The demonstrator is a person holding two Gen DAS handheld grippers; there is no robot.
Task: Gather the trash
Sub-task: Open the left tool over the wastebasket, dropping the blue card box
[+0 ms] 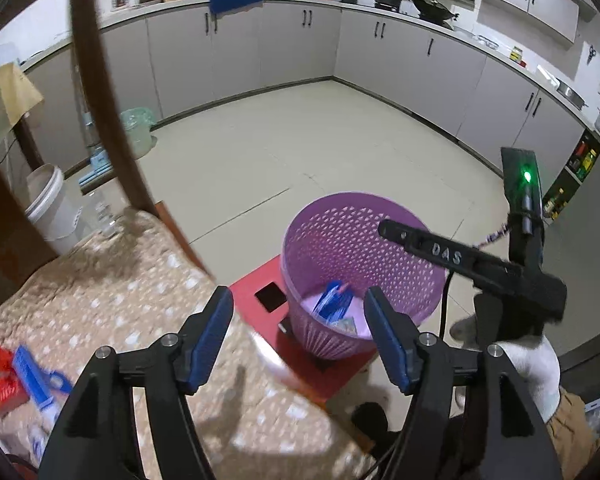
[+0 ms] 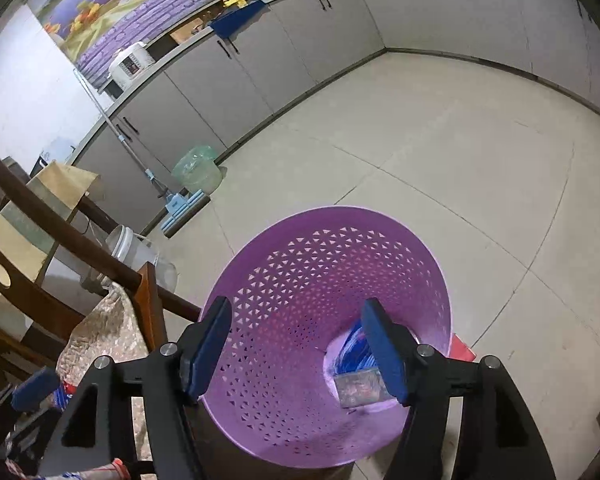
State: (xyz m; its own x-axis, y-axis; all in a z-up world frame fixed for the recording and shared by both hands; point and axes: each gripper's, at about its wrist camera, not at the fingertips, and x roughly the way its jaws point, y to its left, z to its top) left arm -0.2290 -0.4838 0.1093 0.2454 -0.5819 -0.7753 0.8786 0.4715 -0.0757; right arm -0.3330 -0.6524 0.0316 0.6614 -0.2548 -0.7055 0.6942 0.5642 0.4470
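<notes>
The left gripper (image 1: pixel 300 328) hung with its blue-padded jaws spread wide and nothing between them, above the edge of a cushion (image 1: pixel 140 320) and a red stool (image 1: pixel 260 304). A purple basket (image 1: pixel 340 248) stood on the stool, with a blue wrapper (image 1: pixel 334 300) and a small packet (image 1: pixel 346 325) lying at its bottom. The right gripper (image 1: pixel 392 230), held in a white-gloved hand (image 1: pixel 536 364), reached over the basket's rim. On the cushion at lower left lay a red packet (image 1: pixel 4 394) and a blue wrapper piece (image 1: pixel 36 380).
</notes>
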